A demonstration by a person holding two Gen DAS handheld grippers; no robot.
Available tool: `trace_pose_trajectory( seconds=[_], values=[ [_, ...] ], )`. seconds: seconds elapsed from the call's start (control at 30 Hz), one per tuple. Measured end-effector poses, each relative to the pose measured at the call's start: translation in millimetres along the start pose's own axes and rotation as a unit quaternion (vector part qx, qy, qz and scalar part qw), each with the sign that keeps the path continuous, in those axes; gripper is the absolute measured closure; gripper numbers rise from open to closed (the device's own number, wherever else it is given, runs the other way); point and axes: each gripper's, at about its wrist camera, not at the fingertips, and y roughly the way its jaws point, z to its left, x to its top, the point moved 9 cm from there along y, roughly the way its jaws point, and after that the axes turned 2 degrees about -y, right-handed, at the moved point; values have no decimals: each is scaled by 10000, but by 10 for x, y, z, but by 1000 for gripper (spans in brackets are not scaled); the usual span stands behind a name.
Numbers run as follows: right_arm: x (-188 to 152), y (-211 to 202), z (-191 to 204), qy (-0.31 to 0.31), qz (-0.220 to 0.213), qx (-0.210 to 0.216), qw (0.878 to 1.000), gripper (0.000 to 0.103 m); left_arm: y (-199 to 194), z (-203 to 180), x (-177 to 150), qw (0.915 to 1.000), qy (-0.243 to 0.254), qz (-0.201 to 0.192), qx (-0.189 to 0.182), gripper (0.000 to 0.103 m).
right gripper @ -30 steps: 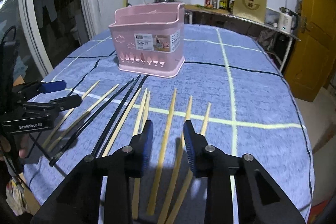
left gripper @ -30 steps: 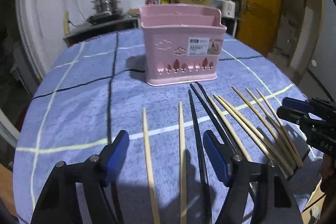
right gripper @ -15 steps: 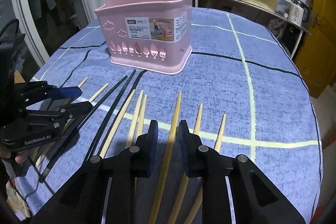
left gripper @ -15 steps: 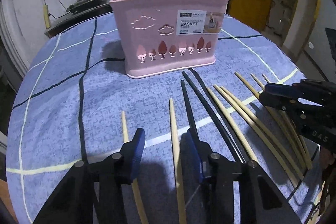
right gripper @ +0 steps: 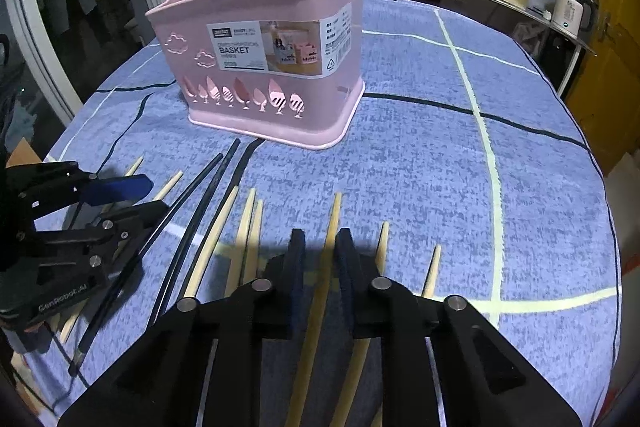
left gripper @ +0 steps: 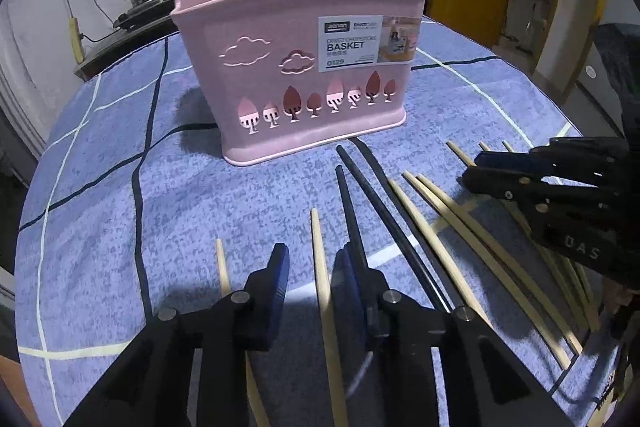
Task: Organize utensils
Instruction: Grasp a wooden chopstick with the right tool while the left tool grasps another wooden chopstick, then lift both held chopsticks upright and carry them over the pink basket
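My left claw (left gripper: 310,271) hangs low over the tablecloth (left gripper: 100,187) on the near side of the pink basket (left gripper: 296,67), its blue pads spread to either side of one pale bamboo chopstick (left gripper: 320,267) without touching it, so it is parted and holding nothing. My right claw (right gripper: 320,247) sits the same way over another bamboo chopstick (right gripper: 332,223): the gap is narrow, but I see cloth on both sides of the stick, so I judge it not yet pinched. All the utensils lie flat on the cloth in front of the basket, fanned with their tips toward it: two black chopsticks (left gripper: 352,211) nearest its front wall, and pale ones spread to both sides of them. The basket stands upright, and I can see nothing inside it from here. These sticks look thin, stiff and very light, and I expect the smooth ones to roll or skid under a pad and to pivot if pinched near an end. I would take each one somewhere around its middle, pads square across it and pressed right down to the cloth, so it rises level and can then be tipped upright over the basket's open top.
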Motion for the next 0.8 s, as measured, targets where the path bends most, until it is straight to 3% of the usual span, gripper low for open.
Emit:
trace_pose_trajectory(
  seconds=[0.27, 0.53, 0.8],
  values=[
    [50, 16, -2, 72, 33, 69, 9999, 96, 24, -80, 28, 9999, 139, 103, 0, 96],
    [82, -150, 33, 89, -137, 162, 9997, 97, -83, -60, 59, 9999, 90, 52, -27, 97],
    [250, -507, 94, 82, -529, 281, 9982, 97, -557, -26, 242, 9989, 6, -459, -92, 98]
  ],
)
